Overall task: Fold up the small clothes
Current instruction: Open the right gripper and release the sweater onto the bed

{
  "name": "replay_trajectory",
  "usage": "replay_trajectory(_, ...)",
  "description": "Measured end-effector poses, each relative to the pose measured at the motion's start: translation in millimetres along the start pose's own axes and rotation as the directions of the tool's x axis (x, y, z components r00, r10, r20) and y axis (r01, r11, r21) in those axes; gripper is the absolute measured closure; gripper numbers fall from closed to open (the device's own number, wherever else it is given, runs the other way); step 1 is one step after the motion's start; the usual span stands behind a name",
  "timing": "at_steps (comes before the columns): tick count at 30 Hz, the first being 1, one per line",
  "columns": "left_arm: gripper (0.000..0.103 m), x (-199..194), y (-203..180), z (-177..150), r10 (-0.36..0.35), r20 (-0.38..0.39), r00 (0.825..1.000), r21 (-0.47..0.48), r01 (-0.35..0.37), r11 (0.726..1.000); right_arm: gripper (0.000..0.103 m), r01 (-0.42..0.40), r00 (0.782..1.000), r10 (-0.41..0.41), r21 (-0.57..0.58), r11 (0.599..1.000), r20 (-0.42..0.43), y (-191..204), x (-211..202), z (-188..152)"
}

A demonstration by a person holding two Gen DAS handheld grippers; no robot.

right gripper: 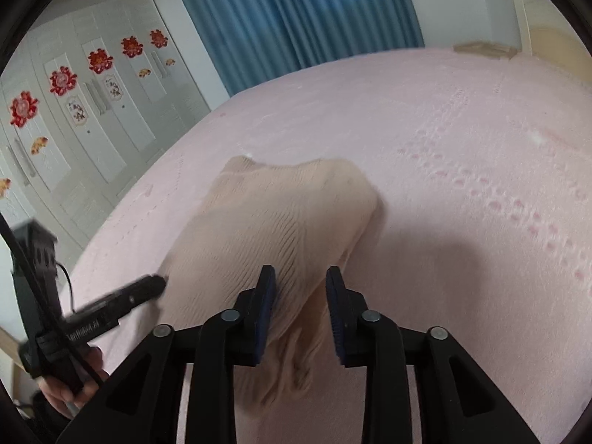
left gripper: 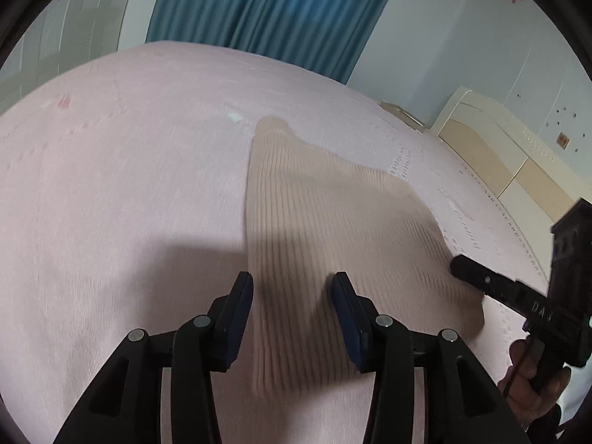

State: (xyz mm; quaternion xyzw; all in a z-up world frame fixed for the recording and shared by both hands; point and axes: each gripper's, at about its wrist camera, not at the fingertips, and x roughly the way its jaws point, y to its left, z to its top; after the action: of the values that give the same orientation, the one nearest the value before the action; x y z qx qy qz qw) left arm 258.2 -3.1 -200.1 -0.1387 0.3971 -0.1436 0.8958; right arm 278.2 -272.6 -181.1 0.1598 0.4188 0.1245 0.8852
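Note:
A small beige ribbed knit garment (left gripper: 333,229) lies on the pink bed sheet (left gripper: 111,185), blurred as if moving. My left gripper (left gripper: 292,285) is open, its jaws spread over the garment's near left edge. The right gripper shows at the right of the left wrist view, its fingers (left gripper: 477,277) at the garment's right edge. In the right wrist view the garment (right gripper: 281,214) lies ahead and under my right gripper (right gripper: 300,281), which is open with cloth between and below its jaws. The left gripper's fingers (right gripper: 125,298) touch the garment's left edge.
The pink sheet (right gripper: 462,148) covers the whole bed. Blue curtains (left gripper: 273,3) hang behind it. A cream headboard (left gripper: 492,137) stands at the right. White wardrobe doors (right gripper: 92,111) with red flower decals stand at the left.

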Motion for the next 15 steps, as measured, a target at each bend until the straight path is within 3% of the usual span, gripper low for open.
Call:
replay_trajectory(3, 0.060, 7, -4, -10, 0.010, -0.011, 1.000, 0.015, -0.010, 1.000, 0.061, -0.015, 0.999, 0.016, 0.039, 0.999, -0.029, -3, -2, -16)
replay_trajectory(5, 0.057, 13, -4, -9, 0.001, -0.019, 1.000, -0.003, -0.001, 1.000, 0.061, 0.050, 0.999, -0.049, 0.045, 0.998, -0.010, -3, -5, -28)
replay_trajectory(6, 0.057, 15, -1, -8, -0.014, -0.023, 1.000, -0.023, 0.014, 1.000, 0.074, 0.062, 0.998, -0.062, 0.044, 0.997, 0.006, -2, -6, -32)
replay_trajectory(7, 0.057, 17, 2, -7, -0.026, -0.025, 0.999, -0.040, 0.025, 0.999, 0.098, 0.043, 0.999, -0.043, 0.030, 0.999, 0.003, 1, -4, -33)
replay_trajectory(9, 0.056, 18, 8, -6, -0.046, -0.020, 0.999, -0.063, 0.045, 0.997, 0.098, 0.019, 0.999, -0.018, -0.011, 1.000, 0.045, 7, -11, -32)
replay_trajectory(12, 0.055, 14, 13, -6, -0.073, -0.007, 0.997, -0.089, 0.072, 0.993, 0.099, -0.051, 0.995, 0.048, 0.036, 0.998, 0.087, -8, -26, -27)
replay_trajectory(13, 0.054, 16, 13, -5, -0.080, -0.012, 0.997, -0.092, 0.079, 0.993, 0.099, -0.029, 0.998, 0.026, 0.049, 0.998, 0.063, -13, -22, -27)
replay_trajectory(15, 0.053, 22, 12, -5, -0.085, -0.035, 0.996, -0.081, 0.082, 0.993, 0.099, 0.106, 0.993, -0.105, 0.020, 0.994, -0.054, -19, 0, -30)
